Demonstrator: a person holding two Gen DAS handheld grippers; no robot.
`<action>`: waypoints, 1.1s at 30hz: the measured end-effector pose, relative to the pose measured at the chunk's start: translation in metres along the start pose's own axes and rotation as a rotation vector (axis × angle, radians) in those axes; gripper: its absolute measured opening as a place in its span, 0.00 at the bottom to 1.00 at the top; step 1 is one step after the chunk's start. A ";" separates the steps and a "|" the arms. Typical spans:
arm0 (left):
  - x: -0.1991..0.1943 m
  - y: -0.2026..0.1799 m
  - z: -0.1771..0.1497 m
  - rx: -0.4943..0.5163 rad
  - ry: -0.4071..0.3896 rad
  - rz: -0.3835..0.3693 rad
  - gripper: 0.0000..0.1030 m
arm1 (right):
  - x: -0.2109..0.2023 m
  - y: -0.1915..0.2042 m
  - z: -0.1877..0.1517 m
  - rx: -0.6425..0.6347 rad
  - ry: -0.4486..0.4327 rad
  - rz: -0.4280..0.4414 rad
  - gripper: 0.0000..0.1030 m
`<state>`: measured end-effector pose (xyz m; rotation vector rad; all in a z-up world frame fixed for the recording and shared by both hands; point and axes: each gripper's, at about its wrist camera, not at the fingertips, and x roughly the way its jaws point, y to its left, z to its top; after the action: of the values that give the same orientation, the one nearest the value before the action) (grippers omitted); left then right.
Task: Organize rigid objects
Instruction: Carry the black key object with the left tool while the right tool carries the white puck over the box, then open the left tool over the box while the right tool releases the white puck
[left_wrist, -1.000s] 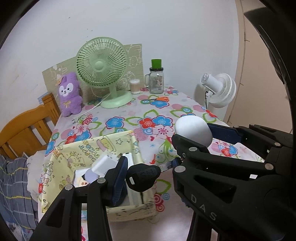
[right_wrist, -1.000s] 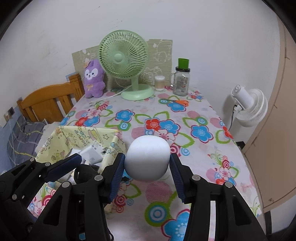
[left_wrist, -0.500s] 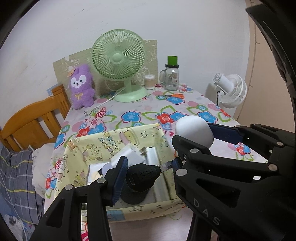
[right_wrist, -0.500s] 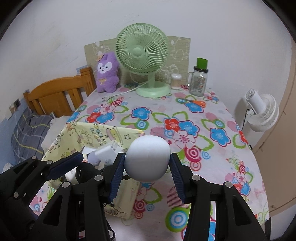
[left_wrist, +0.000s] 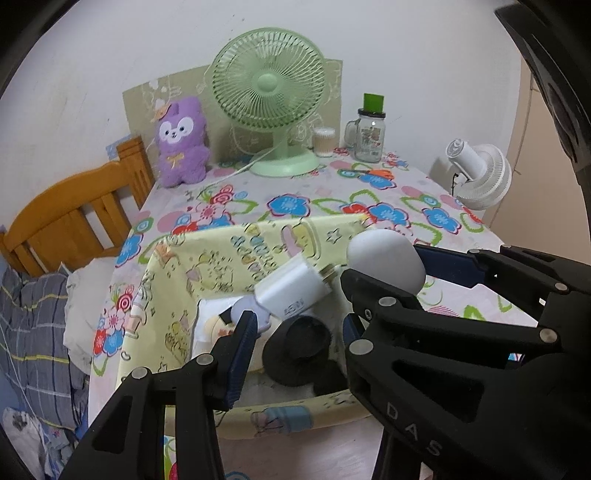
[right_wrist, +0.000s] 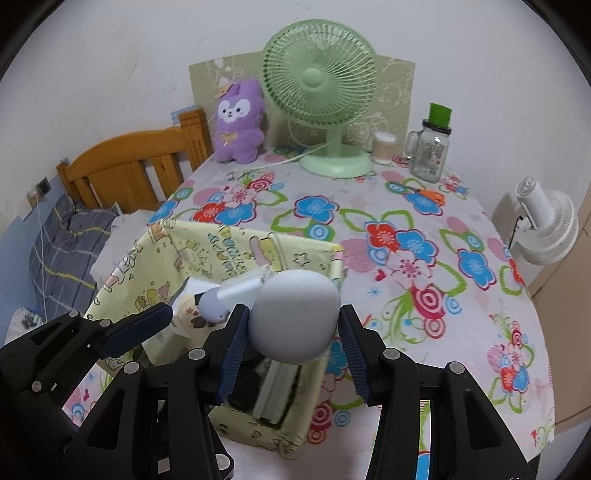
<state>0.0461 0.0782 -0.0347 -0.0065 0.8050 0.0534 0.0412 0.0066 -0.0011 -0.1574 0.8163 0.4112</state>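
Left wrist view: left gripper (left_wrist: 295, 328) sits open over the yellow fabric bin (left_wrist: 207, 266); black cylinder (left_wrist: 297, 350) probably lies loose inside.

Right wrist view: right gripper (right_wrist: 291, 332) pinches the white egg-shaped object (right_wrist: 295, 314) above the bin's right edge, ready for dropping in.

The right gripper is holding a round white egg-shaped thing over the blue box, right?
Not quite. The box is yellow fabric with cartoon prints, not blue. The right wrist view shows the right gripper holding the round white egg-shaped thing over it.
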 end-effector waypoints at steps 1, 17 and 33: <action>0.001 0.002 -0.001 -0.004 0.004 0.001 0.49 | 0.003 0.003 0.000 -0.004 0.004 0.001 0.51; 0.010 0.027 -0.004 -0.028 0.043 0.015 0.78 | 0.025 0.028 0.003 -0.023 0.037 0.061 0.51; 0.006 0.030 -0.009 -0.019 0.039 0.037 0.85 | 0.034 0.032 -0.001 -0.001 0.094 0.129 0.54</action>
<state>0.0426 0.1084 -0.0449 -0.0108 0.8436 0.0965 0.0483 0.0459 -0.0261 -0.1260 0.9215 0.5292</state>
